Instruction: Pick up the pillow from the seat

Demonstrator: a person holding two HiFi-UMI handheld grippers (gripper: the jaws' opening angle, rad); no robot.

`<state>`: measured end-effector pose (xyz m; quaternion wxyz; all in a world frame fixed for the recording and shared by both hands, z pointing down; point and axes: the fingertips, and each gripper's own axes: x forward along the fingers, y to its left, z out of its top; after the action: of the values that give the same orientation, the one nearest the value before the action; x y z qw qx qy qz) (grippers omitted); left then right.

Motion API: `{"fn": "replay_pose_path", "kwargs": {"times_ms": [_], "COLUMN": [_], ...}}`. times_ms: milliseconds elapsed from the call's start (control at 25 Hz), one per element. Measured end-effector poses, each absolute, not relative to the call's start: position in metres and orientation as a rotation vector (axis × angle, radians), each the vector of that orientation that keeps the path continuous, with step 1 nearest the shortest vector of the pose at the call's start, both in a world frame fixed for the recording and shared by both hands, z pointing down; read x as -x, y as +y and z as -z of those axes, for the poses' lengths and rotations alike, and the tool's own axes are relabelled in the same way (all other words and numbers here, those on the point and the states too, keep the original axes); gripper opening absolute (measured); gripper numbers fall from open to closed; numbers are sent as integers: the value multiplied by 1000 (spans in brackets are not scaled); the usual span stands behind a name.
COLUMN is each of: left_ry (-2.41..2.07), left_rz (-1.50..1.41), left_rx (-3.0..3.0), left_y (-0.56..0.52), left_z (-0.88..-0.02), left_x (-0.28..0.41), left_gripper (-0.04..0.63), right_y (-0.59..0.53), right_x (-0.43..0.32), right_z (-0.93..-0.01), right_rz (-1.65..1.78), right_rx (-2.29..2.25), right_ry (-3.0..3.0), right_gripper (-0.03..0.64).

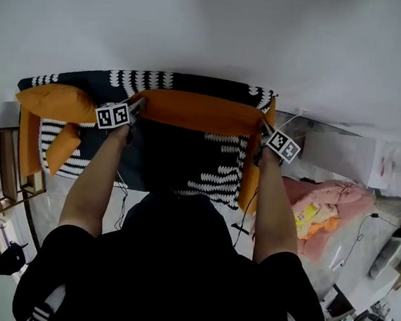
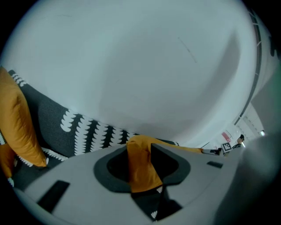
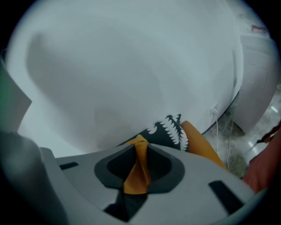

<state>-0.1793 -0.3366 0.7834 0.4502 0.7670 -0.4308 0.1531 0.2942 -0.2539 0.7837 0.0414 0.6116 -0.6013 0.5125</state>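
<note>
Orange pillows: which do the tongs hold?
The long orange fabric pillow in the middle, pinched by left tongs and right tongs; the other orange pillows lie on the patterned sofa.

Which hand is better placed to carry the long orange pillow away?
Neither alone: the left tool and the right tool each pinch one end of the long orange fabric pillow. Use both.

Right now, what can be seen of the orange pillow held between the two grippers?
The orange fabric pillow is a long, plain, soft-looking cushion, stretched level across the head view. The left gripper has its jaws shut on the bunched cloth at one end, and the right gripper has its jaws shut on the other end. It hangs over the black-and-white patterned seat. Whether its underside touches the seat cannot be told.
</note>
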Motion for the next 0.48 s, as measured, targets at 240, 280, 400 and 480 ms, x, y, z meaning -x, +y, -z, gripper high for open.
{"fn": "replay_pose_path", "kwargs": {"times_ms": [240, 280, 400, 480], "left_ry": [-1064, -1066, -1068, -1072], "left_rz": [-361, -354, -342, -336], "left_rx": [-1943, -1947, -1963, -1970], "left_y": [-336, -335, -332, -331], "left_z": [-748, -742, -728, -721], "left_x": [179, 180, 181, 182], "left_gripper": [115, 100, 91, 80], "right_y": [-255, -255, -251, -249], "right_x": [-298, -298, -296, -294], "right_z": [-749, -744, -727, -713], "right_rz": [-1538, -1543, -1553, -1543], "right_rx": [-1882, -1885, -1891, -1886], "right_ry": [-1889, -1895, -1922, -1954], "right_gripper": [63, 61, 54, 46]}}
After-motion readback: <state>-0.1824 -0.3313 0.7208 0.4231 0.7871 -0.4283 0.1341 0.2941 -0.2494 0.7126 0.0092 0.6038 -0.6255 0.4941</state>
